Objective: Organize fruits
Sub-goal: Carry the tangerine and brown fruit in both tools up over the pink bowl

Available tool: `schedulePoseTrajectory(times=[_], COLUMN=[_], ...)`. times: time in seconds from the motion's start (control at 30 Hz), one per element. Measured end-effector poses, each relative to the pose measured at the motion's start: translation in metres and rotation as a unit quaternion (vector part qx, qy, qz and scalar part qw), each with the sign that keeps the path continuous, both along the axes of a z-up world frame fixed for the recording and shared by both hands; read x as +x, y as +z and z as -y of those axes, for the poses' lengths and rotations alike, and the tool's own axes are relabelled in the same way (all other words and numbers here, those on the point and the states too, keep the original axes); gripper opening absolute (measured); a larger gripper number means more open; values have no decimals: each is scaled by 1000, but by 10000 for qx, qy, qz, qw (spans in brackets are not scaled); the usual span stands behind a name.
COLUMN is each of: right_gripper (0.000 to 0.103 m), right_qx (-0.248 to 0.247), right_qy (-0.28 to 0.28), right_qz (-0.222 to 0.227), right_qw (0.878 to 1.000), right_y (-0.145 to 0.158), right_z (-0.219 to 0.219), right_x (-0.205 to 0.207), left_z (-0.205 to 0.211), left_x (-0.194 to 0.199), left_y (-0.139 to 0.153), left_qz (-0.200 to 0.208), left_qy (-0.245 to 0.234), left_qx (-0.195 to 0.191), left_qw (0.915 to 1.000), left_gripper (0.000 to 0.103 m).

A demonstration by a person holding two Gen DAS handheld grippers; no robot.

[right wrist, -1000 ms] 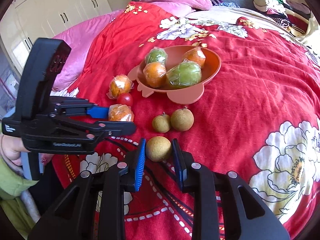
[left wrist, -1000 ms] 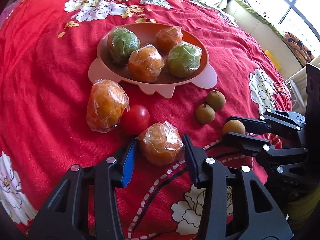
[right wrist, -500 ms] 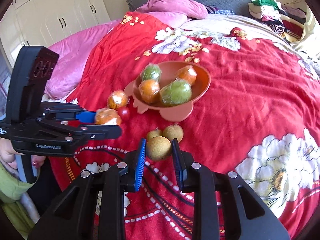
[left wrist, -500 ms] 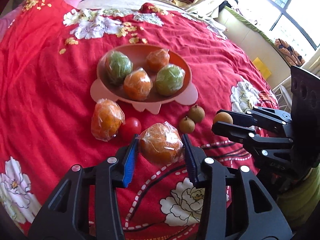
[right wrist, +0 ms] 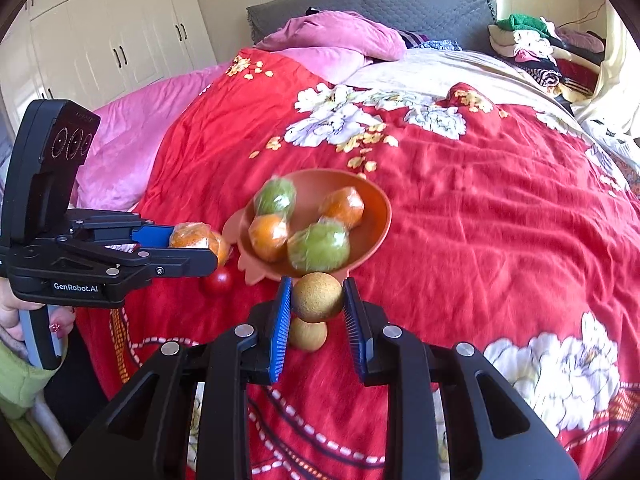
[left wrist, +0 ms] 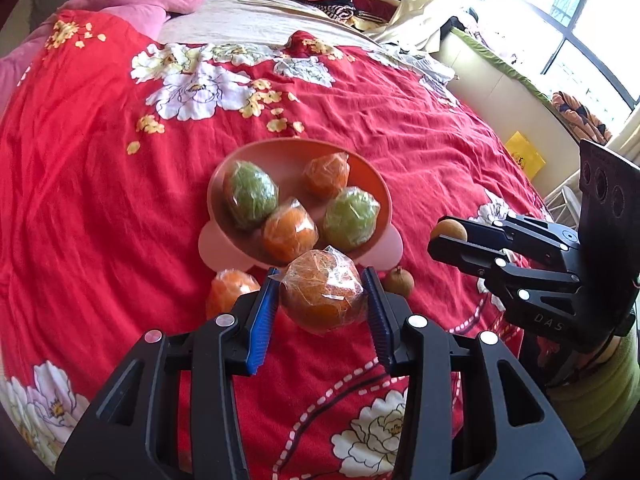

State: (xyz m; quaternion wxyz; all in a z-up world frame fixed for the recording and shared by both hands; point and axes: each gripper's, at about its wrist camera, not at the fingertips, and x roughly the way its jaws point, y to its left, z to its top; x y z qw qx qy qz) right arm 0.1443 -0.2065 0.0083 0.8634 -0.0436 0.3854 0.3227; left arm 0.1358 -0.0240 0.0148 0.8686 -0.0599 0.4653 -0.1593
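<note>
fruits are split between a pink bowl (left wrist: 376, 184) and the red flowered bedspread (left wrist: 100, 200) it sits on. in the bowl lie four wrapped ones: two green fruits, one at the back left (left wrist: 250, 195) and one at the front right (left wrist: 351, 216), and two oranges, one at the back (left wrist: 326, 174) and one at the front (left wrist: 289, 234).

left claw (left wrist: 322, 299) is clamped on a wrapped orange (left wrist: 322, 296), its blue pads pressed against both sides of the plastic, and the orange hangs clear of the bedspread just in front of the bowl's near rim. another wrapped orange (left wrist: 228, 294) lies on the bedspread beside the left pad, partly hidden by it. from the right wrist view a small red tomato (right wrist: 217, 281) shows on the bedspread below the left claw, near the bowl's scalloped edge.

right claw (right wrist: 317, 300) is closed tight on a round brown fruit (right wrist: 317, 297), held up in front of the bowl's near edge. a second brown fruit (right wrist: 308, 334) rests on the bedspread just beneath it, and in the left wrist view one (left wrist: 398, 281) lies close to the bowl's right side.

a person's hand (right wrist: 12, 320) grips the left claw's handle, with a green sleeve (right wrist: 20, 384) below it. pink pillows (right wrist: 336, 38) sit at the head of the bed, and folded clothes (right wrist: 536, 44) are piled at the far right corner.
</note>
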Motion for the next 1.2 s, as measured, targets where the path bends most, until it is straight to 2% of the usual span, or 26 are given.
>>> schedulePoseTrajectory(times=[0.67,1.2], right_gripper=[25,25], right_qx=[-65,-219], right_qy=[-11,-19], right_qz=[105,110], right_qw=[9999,9997], right_y=[-1,-9], right_z=[-8,-16], right_x=[37,54], left_z=[6,14], left_x=[57,94], left_y=[0,-15], left_qz=[13,-86], left_qy=[-50,-128], left_qx=[77,195], left_qw=[10000,9997], left_gripper=[34,34])
